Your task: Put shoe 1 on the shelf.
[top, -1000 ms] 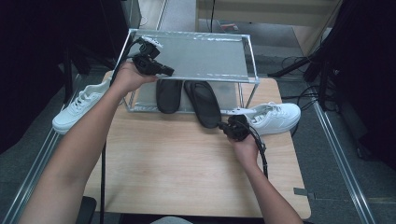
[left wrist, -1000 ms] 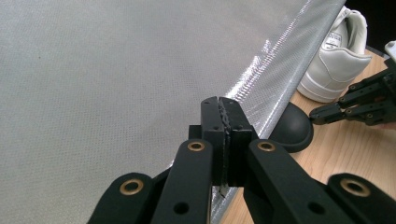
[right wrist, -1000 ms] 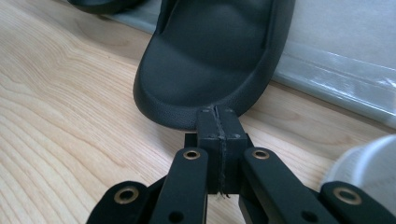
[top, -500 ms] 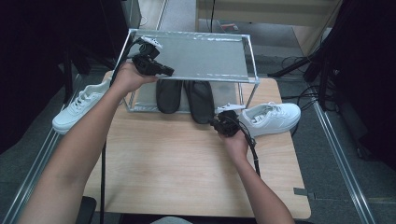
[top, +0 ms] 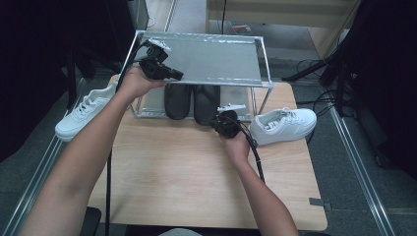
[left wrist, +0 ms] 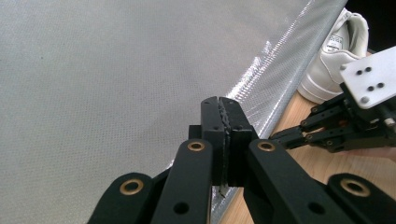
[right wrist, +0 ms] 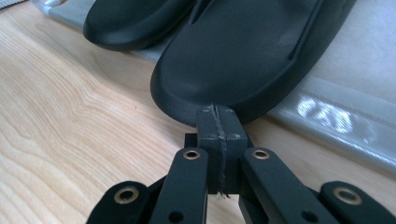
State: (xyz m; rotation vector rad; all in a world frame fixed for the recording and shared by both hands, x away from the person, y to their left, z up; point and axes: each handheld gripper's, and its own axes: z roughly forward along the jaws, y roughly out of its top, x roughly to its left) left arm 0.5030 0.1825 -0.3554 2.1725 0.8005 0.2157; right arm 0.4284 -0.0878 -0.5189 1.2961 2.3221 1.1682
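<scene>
Two black slippers lie side by side on the lower shelf of a metal rack (top: 261, 64): the left slipper (top: 177, 101) and the right slipper (top: 206, 104). My right gripper (top: 217, 126) is shut and empty, low over the table. Its tips sit right at the near end of the right slipper (right wrist: 243, 60), with the left slipper (right wrist: 135, 23) beyond; touching or not, I cannot tell. My left gripper (top: 178, 76) is also shut and empty. It hovers over the front left of the grey top shelf (left wrist: 93, 70). In the left gripper view the right gripper (left wrist: 308, 135) shows below.
A white sneaker (top: 282, 125) lies on the wooden table (top: 172, 182) right of the rack, close to my right hand. Another white sneaker (top: 81, 115) hangs off the table's left edge. Cables trail on the floor at the right.
My right gripper has moved left and toward the rack. The right slipper, which lay slanted and stuck out, now lies straight beside the other. The left gripper has stayed put.
</scene>
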